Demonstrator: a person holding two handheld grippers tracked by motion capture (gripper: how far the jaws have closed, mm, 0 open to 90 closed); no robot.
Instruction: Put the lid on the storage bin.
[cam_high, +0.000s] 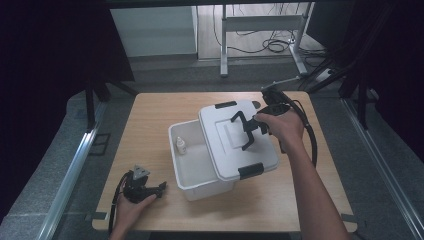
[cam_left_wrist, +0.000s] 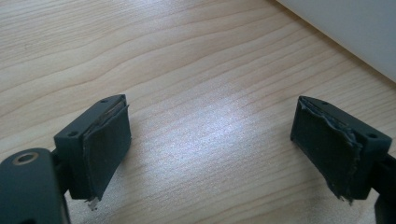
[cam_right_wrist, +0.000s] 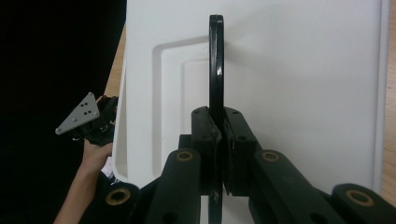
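Gripping the black handle (cam_right_wrist: 215, 60) of the white lid (cam_high: 239, 137), your right gripper (cam_right_wrist: 218, 149) has its jaws closed tight on that thin bar. The lid sits skewed, half over the white bin (cam_high: 197, 170), overhanging its right side, with a small bottle (cam_high: 181, 145) exposed inside. Your left gripper (cam_left_wrist: 210, 144) rests wide open on the wooden table (cam_high: 150, 125) near the bin's front left corner, holding nothing. Since you hold the lid by one narrow bar, it can likely swing or twist as you lift. A dragging edge may shove the unbraced bin, tip the bottle, or snag a black latch (cam_high: 250, 170) on the rim.
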